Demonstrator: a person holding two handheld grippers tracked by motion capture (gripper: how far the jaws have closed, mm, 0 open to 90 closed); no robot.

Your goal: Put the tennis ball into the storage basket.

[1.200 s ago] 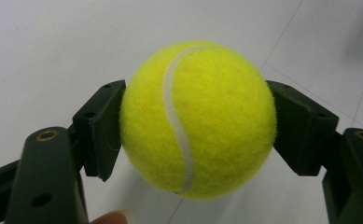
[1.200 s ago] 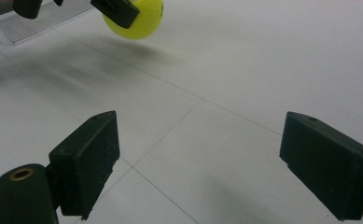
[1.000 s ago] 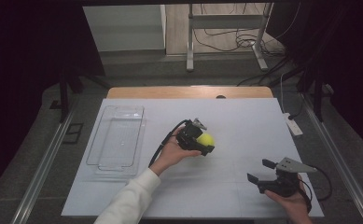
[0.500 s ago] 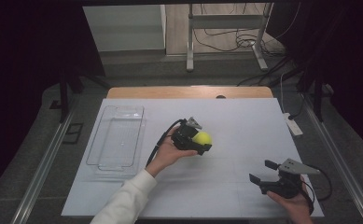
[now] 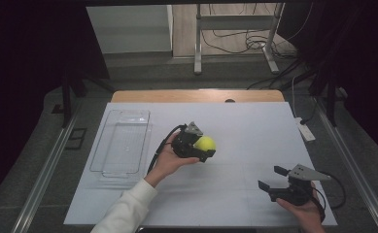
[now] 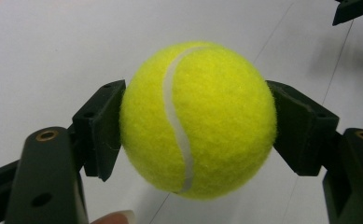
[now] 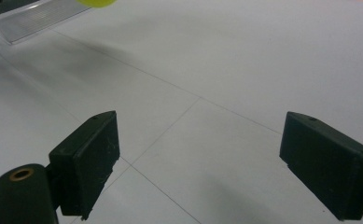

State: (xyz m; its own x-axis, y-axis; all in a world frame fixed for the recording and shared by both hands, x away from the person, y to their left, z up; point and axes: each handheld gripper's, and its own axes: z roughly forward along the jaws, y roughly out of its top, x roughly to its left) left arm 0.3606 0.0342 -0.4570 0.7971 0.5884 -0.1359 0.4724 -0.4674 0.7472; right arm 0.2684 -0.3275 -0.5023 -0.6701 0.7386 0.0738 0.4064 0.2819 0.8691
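White sheeting covers the table [image 5: 235, 121], with dark floor and stand legs across the top of the high view. At centre frame my left gripper [image 5: 203, 148] is clamped on a yellow tennis ball [image 5: 205, 144], carried clear of the surface; in the left gripper view both pads press the felt at the ball's widest line, seam facing the camera [image 6: 195, 119]. At lower right my right gripper [image 5: 270, 178] sits low near the table's near edge, jaws spread wide with nothing between them, bare sheet showing through the gap in the right gripper view [image 7: 198, 158].

I judge the step in hand to be carrying the ball toward the clear tray [image 5: 121, 145] at left of centre. To do it well I would keep the squeeze as it is, since the pads sit on the ball's equator and any slackening lets it roll out. I would travel level and high enough to pass over the tray's right wall, then lower inside before opening, so the ball drops short and does not bounce back out.

Room is generous: bare sheet lies between ball and tray, and nothing stands in the path. The tray's far-left wall runs near the sheet's left edge, so an overshoot risks the ball leaving the table. My right gripper is well apart from this route.
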